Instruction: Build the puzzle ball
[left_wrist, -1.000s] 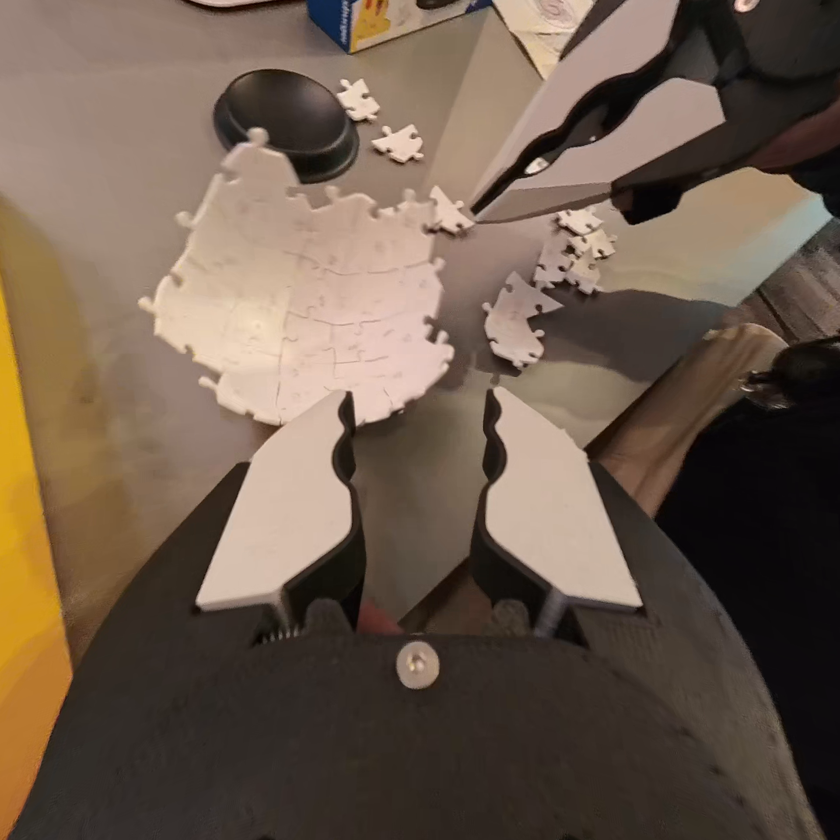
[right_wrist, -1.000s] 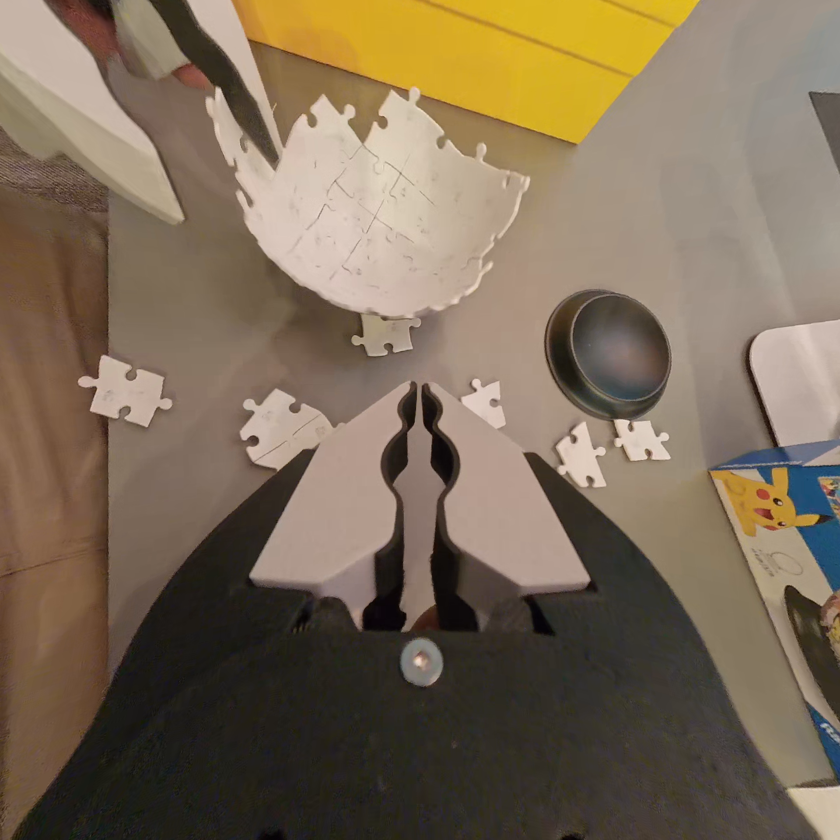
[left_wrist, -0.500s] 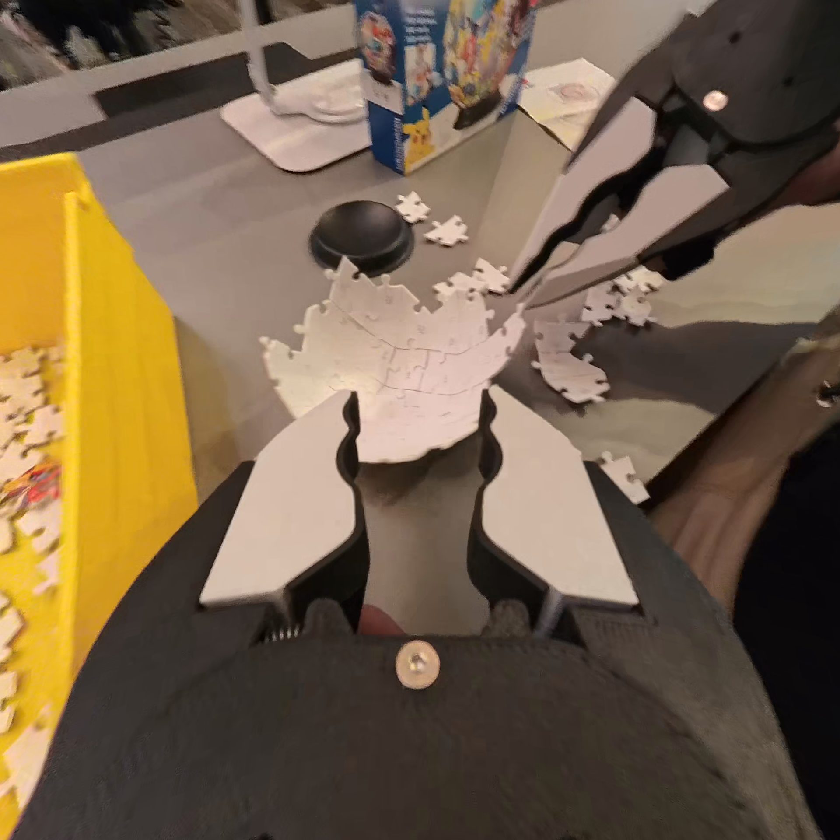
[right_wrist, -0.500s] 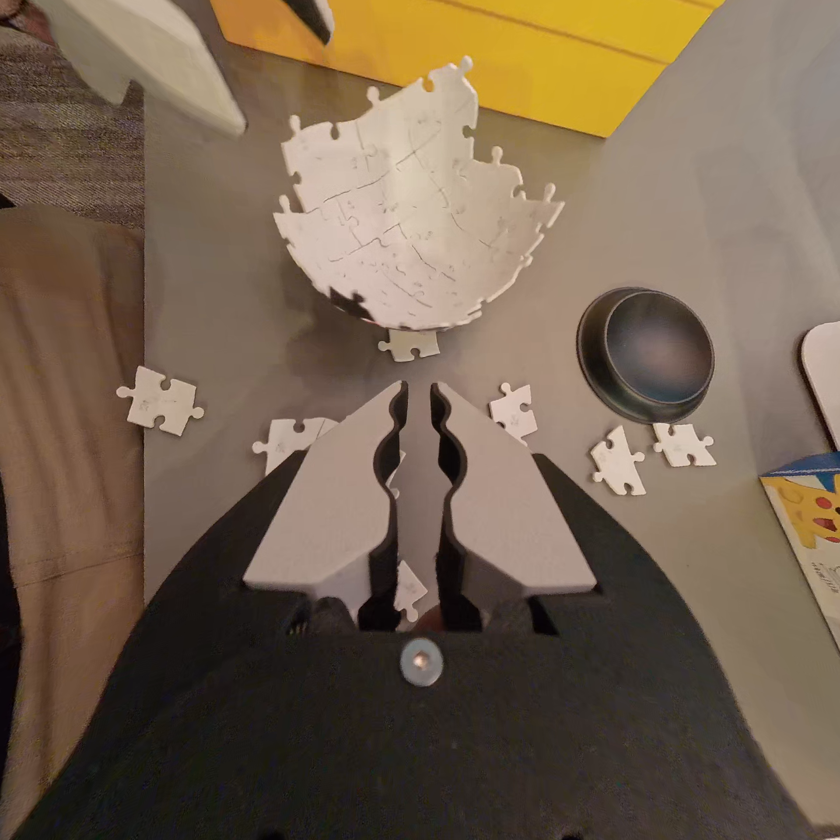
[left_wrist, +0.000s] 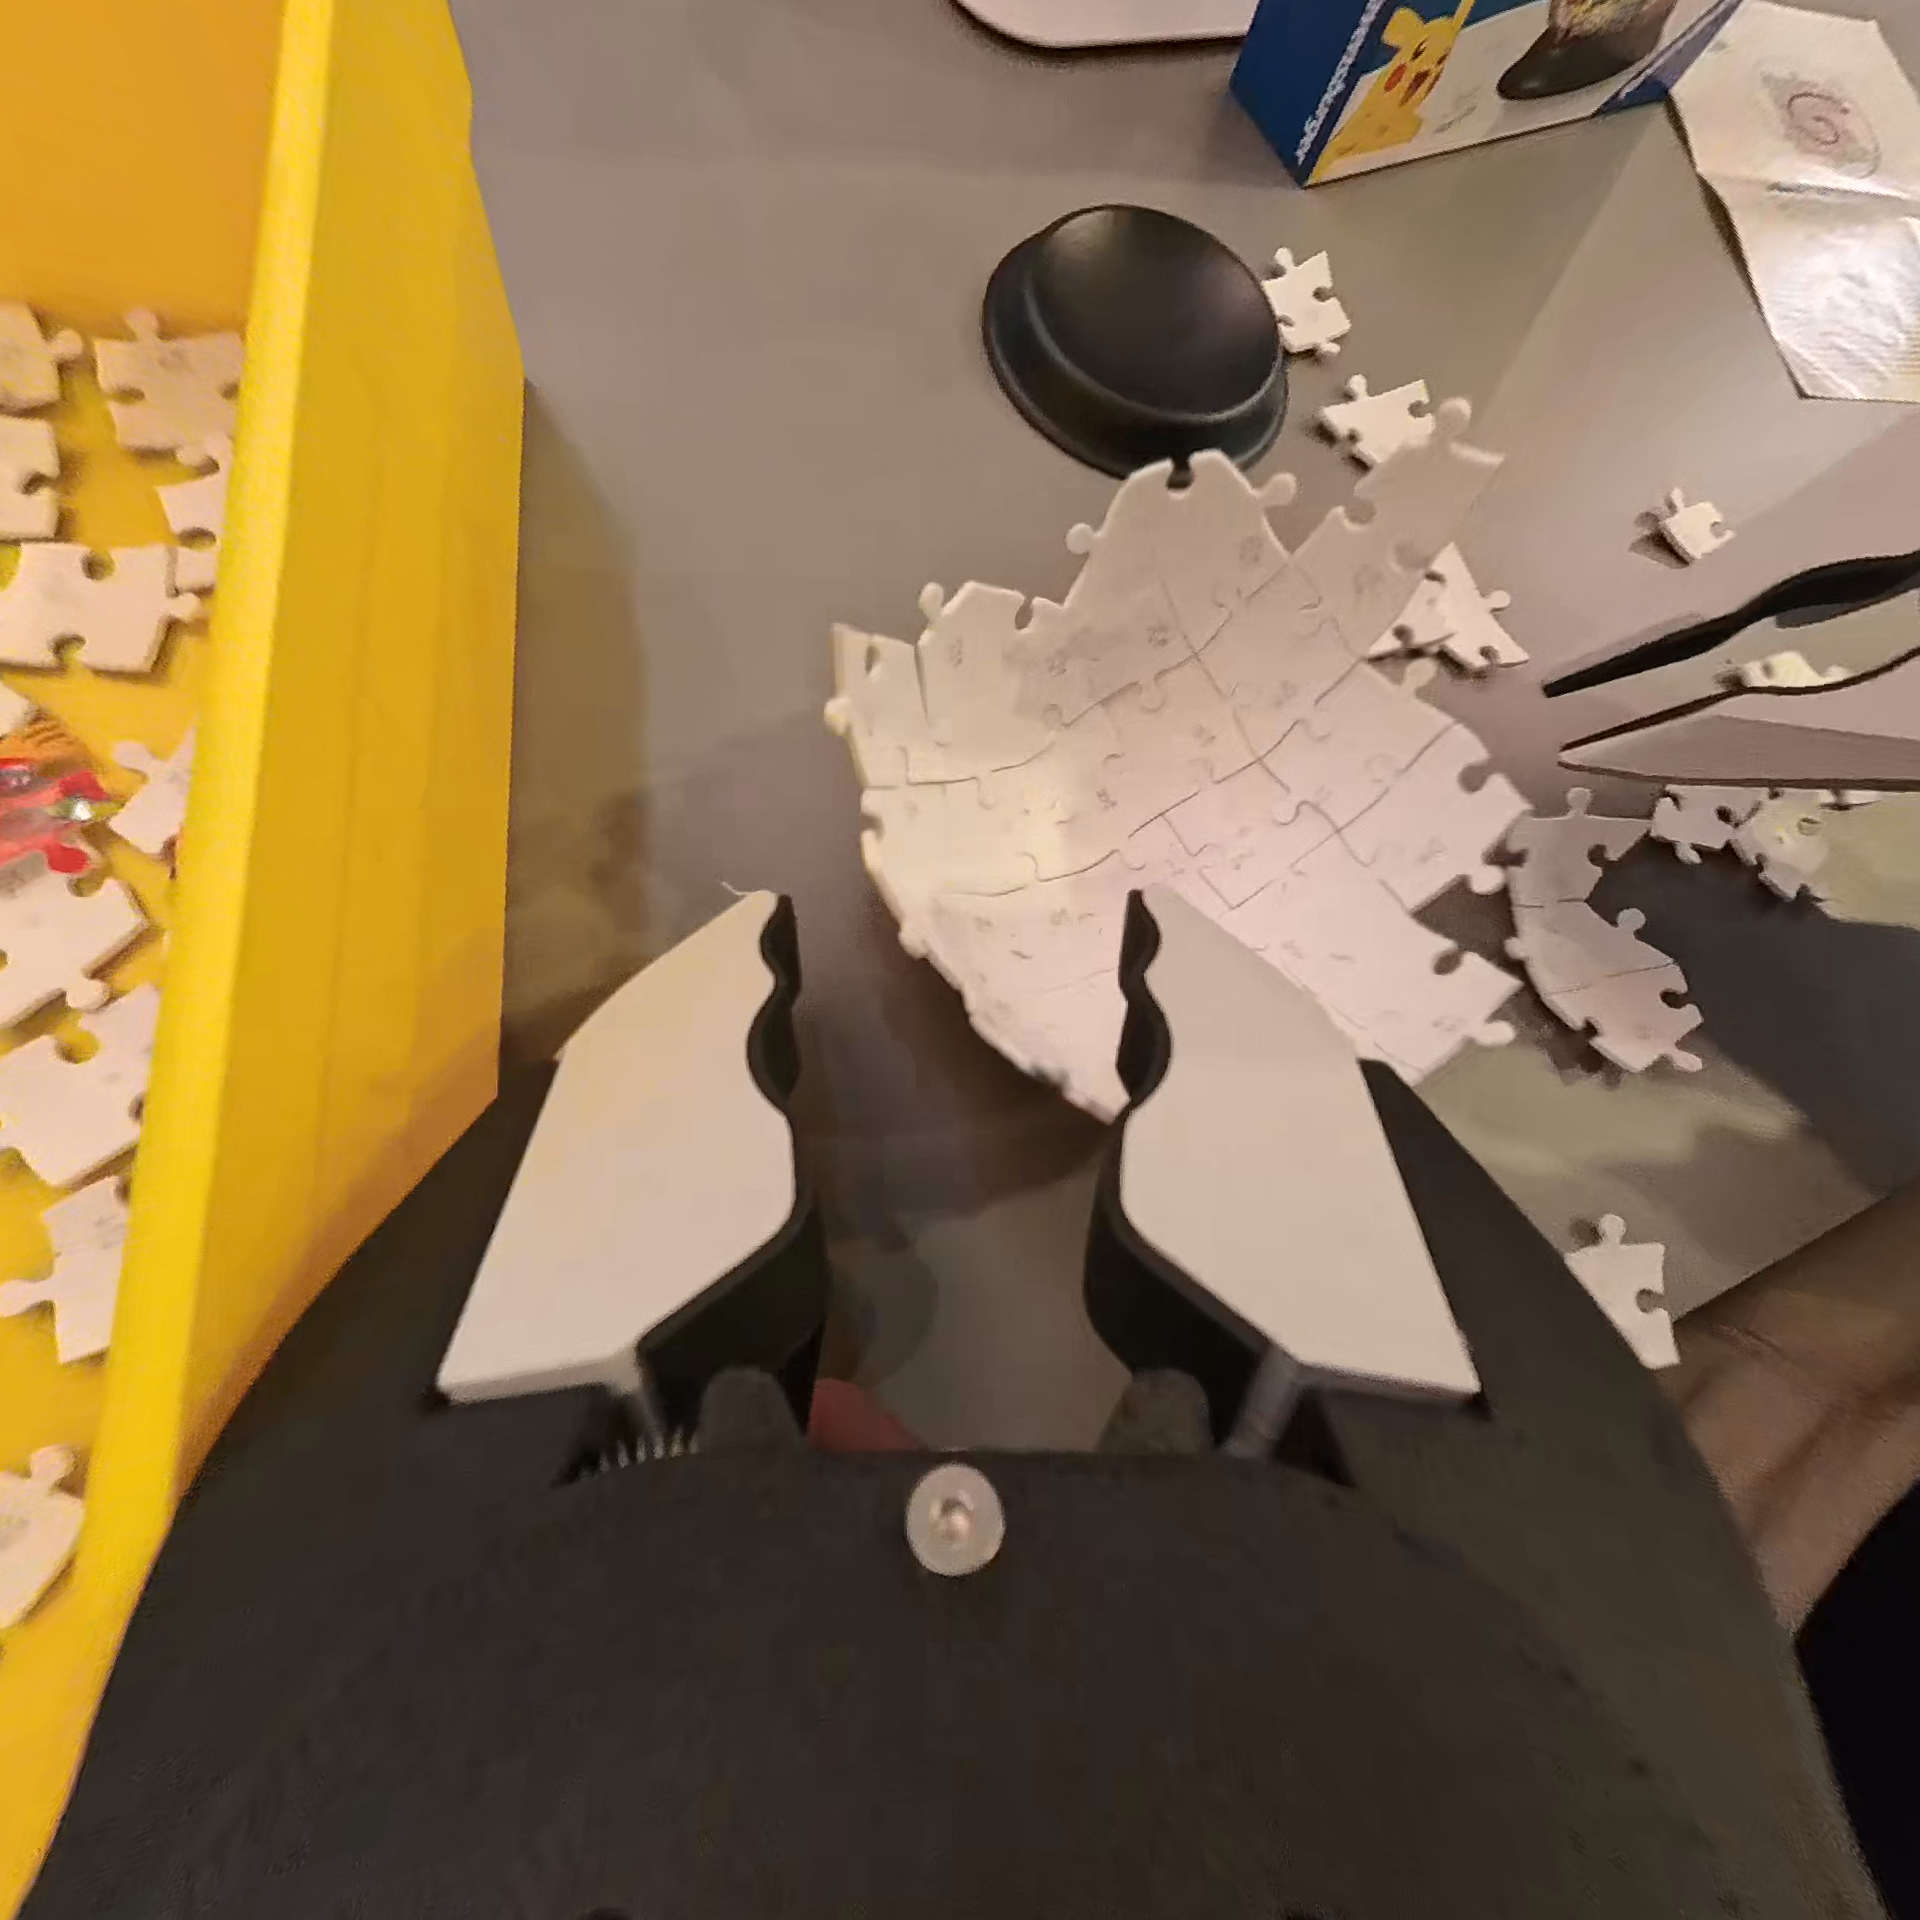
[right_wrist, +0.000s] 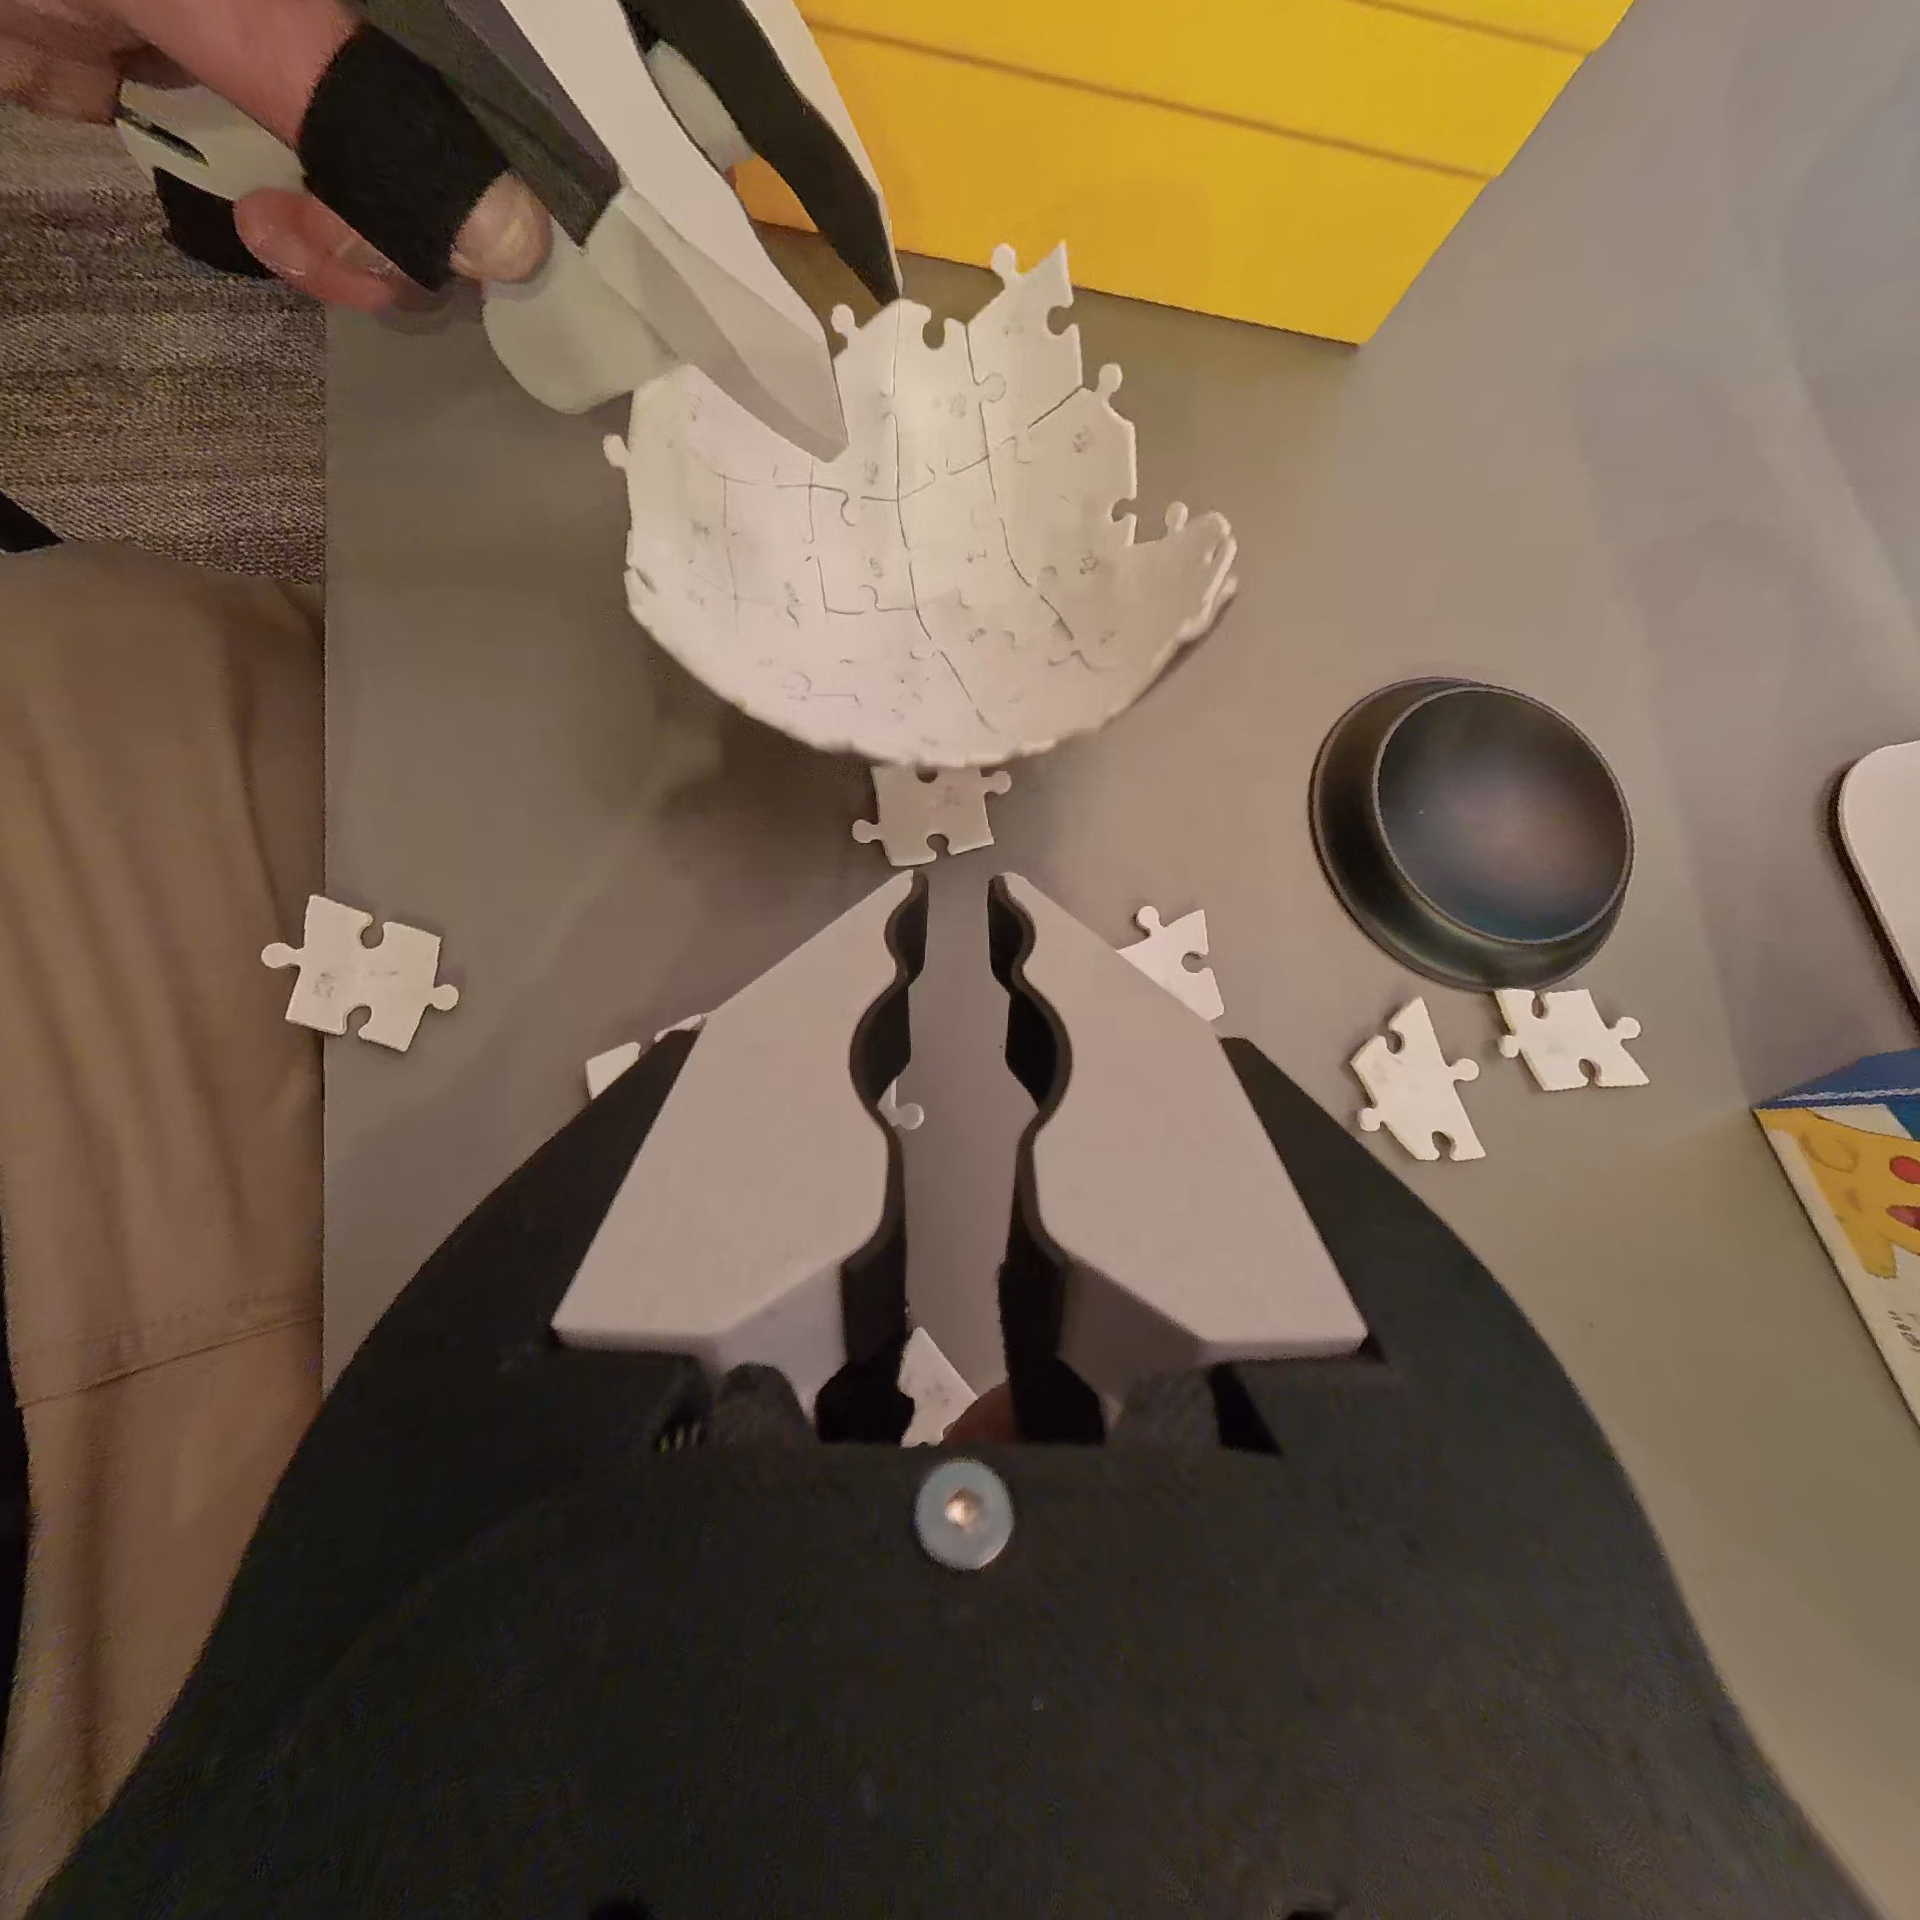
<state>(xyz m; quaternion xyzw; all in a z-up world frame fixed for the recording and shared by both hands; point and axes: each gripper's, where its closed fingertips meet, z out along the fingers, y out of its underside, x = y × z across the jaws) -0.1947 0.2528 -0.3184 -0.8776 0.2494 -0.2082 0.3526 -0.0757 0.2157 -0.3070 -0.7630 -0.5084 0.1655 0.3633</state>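
The half-built white puzzle ball (left_wrist: 1195, 769) lies as a bowl-shaped shell on the grey table, its open side facing me; it also shows in the right wrist view (right_wrist: 935, 582). My left gripper (left_wrist: 956, 914) is open, and its right finger overlaps the shell's near rim. In the right wrist view the left gripper (right_wrist: 857, 369) straddles the shell's far rim, one finger inside and one outside. My right gripper (right_wrist: 958, 883) is open by a narrow gap and empty, just short of a loose piece (right_wrist: 930, 821) below the shell. Its tips (left_wrist: 1569, 727) sit to the right of the shell.
A black round stand (left_wrist: 1132, 353) sits beyond the shell. A yellow bin (left_wrist: 364, 520) holding several pieces is on the left. Loose pieces (right_wrist: 1418, 1081) and a joined strip (left_wrist: 1590, 966) lie around. A blue box (left_wrist: 1455, 83) and a paper sheet (left_wrist: 1818, 187) are at the back. The table edge (right_wrist: 324, 831) is near.
The left gripper swung around and came down onto the shell's rim, staying open. The shell turned and tipped. The right gripper's gap widened a little.
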